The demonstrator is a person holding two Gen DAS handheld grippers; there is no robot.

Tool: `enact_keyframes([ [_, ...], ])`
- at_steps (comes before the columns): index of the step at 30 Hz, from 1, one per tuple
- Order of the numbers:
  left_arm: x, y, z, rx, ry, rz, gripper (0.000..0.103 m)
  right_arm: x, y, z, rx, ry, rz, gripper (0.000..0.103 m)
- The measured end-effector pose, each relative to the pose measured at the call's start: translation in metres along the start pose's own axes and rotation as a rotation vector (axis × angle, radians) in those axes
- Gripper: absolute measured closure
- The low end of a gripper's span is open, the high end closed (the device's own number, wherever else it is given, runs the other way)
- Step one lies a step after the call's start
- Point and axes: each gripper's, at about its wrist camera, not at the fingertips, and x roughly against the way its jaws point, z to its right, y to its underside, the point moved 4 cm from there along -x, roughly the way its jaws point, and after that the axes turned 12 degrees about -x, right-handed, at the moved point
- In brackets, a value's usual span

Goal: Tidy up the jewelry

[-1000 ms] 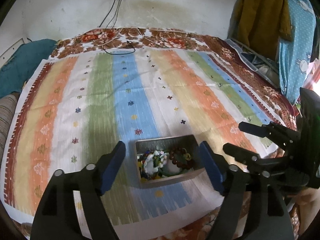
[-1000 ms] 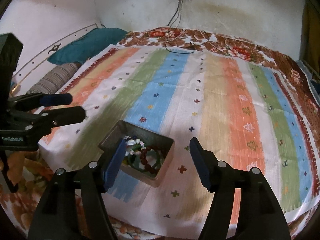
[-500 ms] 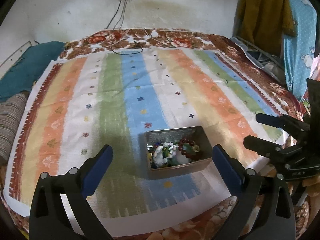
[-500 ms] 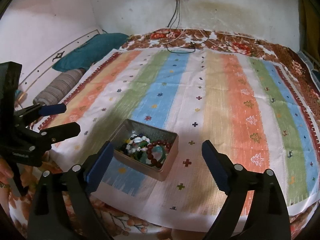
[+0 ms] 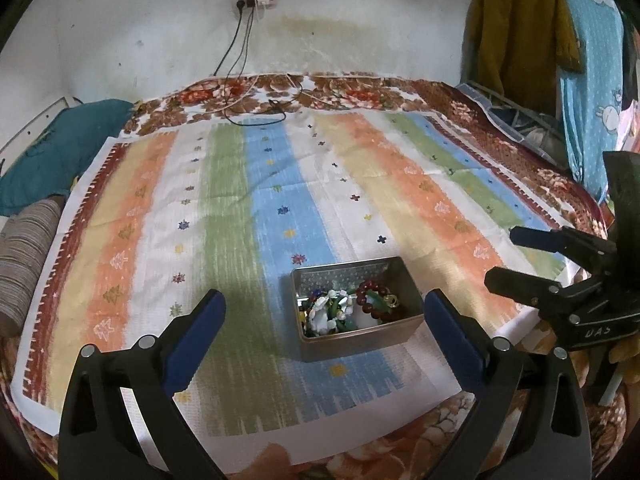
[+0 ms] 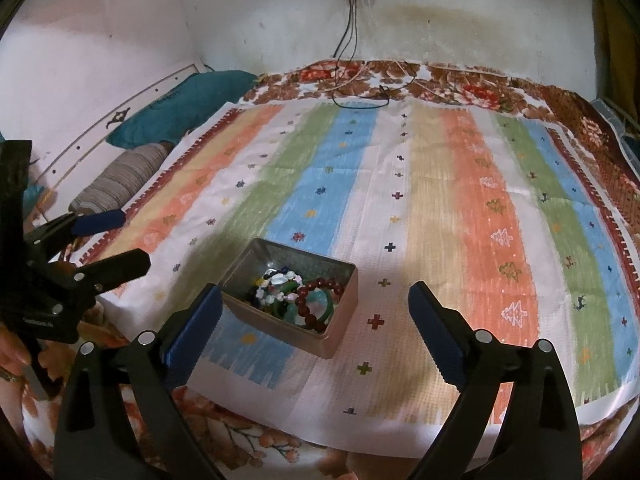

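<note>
A small open metal tin (image 5: 394, 334) sits on the striped cloth near the bed's front edge; it also shows in the right wrist view (image 6: 320, 340). It holds a red bead bracelet (image 5: 372, 290), a green bangle (image 6: 320, 300) and a tangle of white and coloured beads (image 5: 326, 314). My left gripper (image 5: 324, 332) is open and empty, held back from the tin, its jaws wide apart. My right gripper (image 6: 314, 322) is open and empty, just right of the tin. Each gripper shows at the edge of the other's view.
A striped cloth (image 5: 240, 208) covers a floral bedspread (image 5: 360, 96). A teal pillow (image 6: 180, 108) and a striped bolster (image 6: 116, 184) lie at the left. Cables (image 5: 256, 108) trail from a wall socket onto the far edge. Clothes (image 5: 520, 28) hang at the right.
Both grippers have opened wider and pulled back and up from the tin. The tin and the jewelry in it have not moved.
</note>
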Motion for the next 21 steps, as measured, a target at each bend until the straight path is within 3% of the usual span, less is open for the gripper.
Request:
enact_keyframes([
  [13, 0.0011, 0.0004, 0.0078, -0.038, 0.003, 0.004, 0.006, 0.0022, 0.0016, -0.0058, 0.012, -0.02, 0.0, 0.008],
  [21, 0.0009, 0.0005, 0.0024, -0.009, 0.002, -0.006, 0.006, -0.001, 0.0028, -0.0096, 0.02, -0.022, -0.013, 0.008],
])
